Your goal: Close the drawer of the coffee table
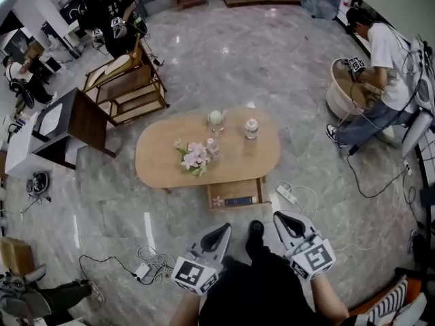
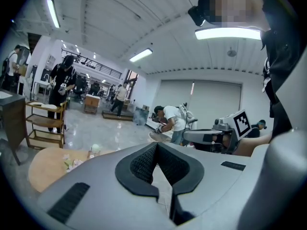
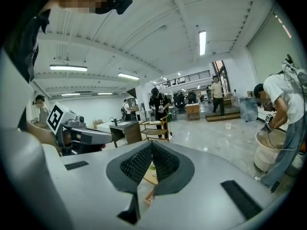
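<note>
While the drawer seems open, left gripper, right gripper hover closed.

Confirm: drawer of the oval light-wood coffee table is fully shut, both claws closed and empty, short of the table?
Wrong on the drawer. The head view shows the drawer of the oval light-wood coffee table pulled out on the near side, not shut. The rest stands: left claw and right claw are closed, empty, and short of the table.
</note>
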A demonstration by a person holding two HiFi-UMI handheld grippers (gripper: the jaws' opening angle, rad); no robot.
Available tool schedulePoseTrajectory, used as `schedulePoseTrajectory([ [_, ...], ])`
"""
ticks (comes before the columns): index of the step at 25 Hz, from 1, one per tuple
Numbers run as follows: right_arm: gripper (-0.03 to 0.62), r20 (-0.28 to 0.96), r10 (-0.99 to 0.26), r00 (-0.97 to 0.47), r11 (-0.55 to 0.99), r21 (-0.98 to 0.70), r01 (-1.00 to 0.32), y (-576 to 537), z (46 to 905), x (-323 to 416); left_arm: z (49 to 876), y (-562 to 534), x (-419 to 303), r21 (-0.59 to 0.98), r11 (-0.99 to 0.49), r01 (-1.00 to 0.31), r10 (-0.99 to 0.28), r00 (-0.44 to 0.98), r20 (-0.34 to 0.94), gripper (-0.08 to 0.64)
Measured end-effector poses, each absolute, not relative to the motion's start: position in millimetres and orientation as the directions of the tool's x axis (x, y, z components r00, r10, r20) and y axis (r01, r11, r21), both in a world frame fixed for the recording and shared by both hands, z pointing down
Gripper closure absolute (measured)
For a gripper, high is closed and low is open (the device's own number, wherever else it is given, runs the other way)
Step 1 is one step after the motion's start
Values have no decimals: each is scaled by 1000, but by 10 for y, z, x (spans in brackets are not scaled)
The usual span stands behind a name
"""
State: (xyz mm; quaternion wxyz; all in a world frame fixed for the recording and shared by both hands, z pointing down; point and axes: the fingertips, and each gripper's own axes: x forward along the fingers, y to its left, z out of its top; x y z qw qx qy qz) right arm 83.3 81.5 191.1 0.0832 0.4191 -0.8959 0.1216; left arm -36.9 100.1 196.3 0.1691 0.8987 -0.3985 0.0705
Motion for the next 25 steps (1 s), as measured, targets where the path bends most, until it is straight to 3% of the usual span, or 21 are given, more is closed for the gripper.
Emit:
schedulePoseTrajectory([
  [6, 580, 332, -642, -691, 686, -153, -711, 454, 2297, 925, 2285, 749, -171, 254, -587, -769, -708, 640, 300, 548],
  [14, 580, 393, -632, -668, 672, -153, -725, 183, 3107, 747, 2951, 455, -543, 315, -444, -839, -768, 537, 349, 548],
  [19, 580, 411, -640, -650, 686, -75, -723, 97, 3673, 564, 3686, 336, -662, 296, -480, -826, -714, 564, 415, 548],
  [22, 580, 451, -628, -634, 691, -50, -721, 52, 4202, 500, 4211, 243, -694, 197, -579, -791, -651, 594, 473, 548],
  [25, 580, 567, -564, -601, 736, 14, -677, 116, 4854, 505, 4806, 199, -737, 103, -665, -739, -586, 603, 541, 548],
])
